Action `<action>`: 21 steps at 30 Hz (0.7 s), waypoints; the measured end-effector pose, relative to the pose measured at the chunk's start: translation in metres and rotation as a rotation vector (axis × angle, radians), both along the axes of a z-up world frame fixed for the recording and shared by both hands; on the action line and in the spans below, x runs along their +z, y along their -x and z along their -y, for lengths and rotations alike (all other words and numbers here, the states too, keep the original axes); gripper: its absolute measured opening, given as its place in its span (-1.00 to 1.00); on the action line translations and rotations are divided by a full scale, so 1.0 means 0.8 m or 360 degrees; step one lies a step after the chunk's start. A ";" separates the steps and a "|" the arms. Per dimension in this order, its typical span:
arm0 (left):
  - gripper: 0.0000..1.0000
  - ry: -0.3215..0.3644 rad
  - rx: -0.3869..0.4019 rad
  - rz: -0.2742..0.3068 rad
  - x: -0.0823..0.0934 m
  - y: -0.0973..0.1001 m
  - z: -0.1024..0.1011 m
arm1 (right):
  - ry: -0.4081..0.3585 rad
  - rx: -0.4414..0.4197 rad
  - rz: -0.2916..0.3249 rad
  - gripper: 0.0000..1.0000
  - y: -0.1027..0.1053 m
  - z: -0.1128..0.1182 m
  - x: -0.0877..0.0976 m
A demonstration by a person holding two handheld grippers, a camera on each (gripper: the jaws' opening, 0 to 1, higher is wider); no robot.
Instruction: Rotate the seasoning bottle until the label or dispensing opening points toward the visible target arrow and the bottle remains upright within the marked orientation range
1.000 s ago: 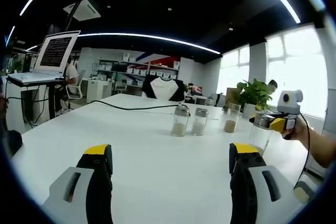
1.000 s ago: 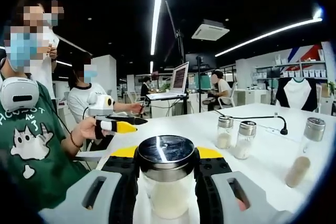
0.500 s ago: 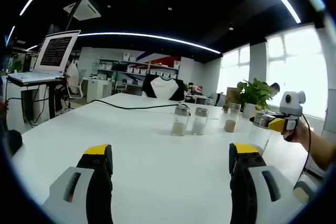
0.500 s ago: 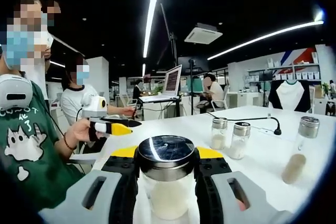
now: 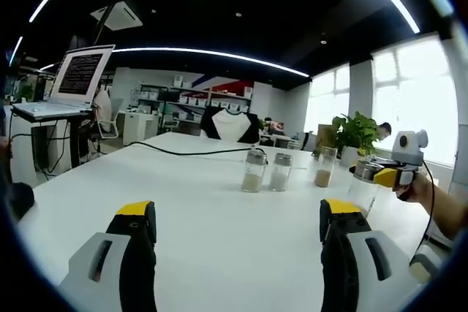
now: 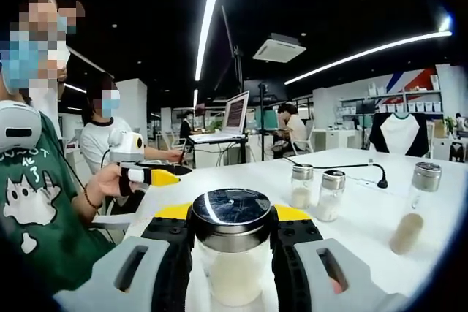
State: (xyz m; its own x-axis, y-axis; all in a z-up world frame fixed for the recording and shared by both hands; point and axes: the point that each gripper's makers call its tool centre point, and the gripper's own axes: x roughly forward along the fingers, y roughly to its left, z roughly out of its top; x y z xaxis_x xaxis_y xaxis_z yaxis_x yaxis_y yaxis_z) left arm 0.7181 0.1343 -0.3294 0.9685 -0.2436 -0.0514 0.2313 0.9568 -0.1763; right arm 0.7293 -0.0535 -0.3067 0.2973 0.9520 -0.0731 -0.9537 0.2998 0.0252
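One bottle (image 6: pixel 229 242) — still clamped, view panned slightly.

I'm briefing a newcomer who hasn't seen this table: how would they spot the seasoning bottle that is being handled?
Start at the long white table and find the right tongs. Clamped between them is the held bottle, a clear jar with a shiny metal cap. The three other shakers stand free on the table, and nothing grips them.

Two shakers (image 5: pixel 266 170) side by side on table (image 5: pixel 190 210), third bottle (image 5: pixel 324 166) just right.
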 end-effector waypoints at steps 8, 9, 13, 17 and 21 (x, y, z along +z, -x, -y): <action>0.95 0.0001 -0.0007 0.0000 0.000 -0.001 0.001 | -0.0002 -0.0014 -0.0012 -0.21 0.000 0.000 -0.001; 0.95 0.0000 -0.0006 0.0000 0.000 -0.001 0.001 | -0.0001 -0.0014 -0.0017 -0.21 -0.001 0.000 -0.001; 0.95 0.0000 -0.0010 0.0002 0.000 -0.001 0.001 | 0.0025 -0.0012 -0.0038 -0.20 -0.001 -0.001 -0.002; 0.95 0.0002 -0.0007 0.0001 0.000 -0.001 0.000 | 0.0032 -0.0006 -0.0043 -0.20 -0.001 -0.001 -0.002; 0.95 0.0001 -0.0010 0.0002 0.000 -0.002 0.000 | -0.0022 -0.0032 -0.0059 -0.01 -0.003 0.004 0.001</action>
